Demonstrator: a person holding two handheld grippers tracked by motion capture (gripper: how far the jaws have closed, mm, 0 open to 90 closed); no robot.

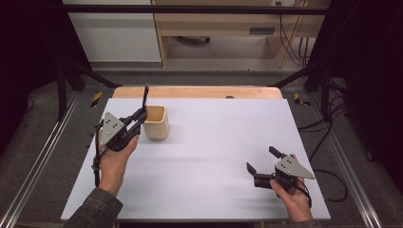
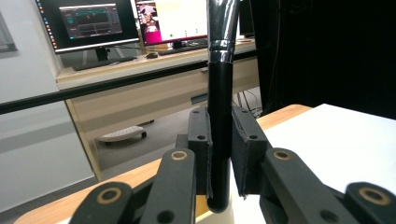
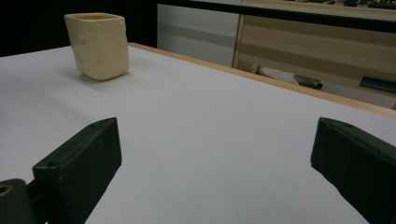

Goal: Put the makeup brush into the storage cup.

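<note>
A cream square cup (image 1: 156, 122) stands upright on the white table (image 1: 209, 142) toward the back left; it also shows at the far left in the right gripper view (image 3: 98, 44). My left gripper (image 1: 141, 115) hovers just left of the cup's rim, shut on a slim black brush handle (image 1: 144, 97) that sticks up above the jaws. In the left gripper view the black handle (image 2: 219, 116) is clamped between both pads, its lower end over the cup's rim. My right gripper (image 1: 260, 159) rests low near the front right, open, nothing between its jaws (image 3: 212, 163).
A wooden strip (image 1: 197, 92) borders the table's far edge. Beyond it stand a white cabinet (image 1: 114, 33) and a wooden desk (image 1: 228, 28). Black frame posts (image 1: 62, 85) and cables (image 1: 328, 128) flank the table. Monitors (image 2: 88, 21) sit on a desk behind.
</note>
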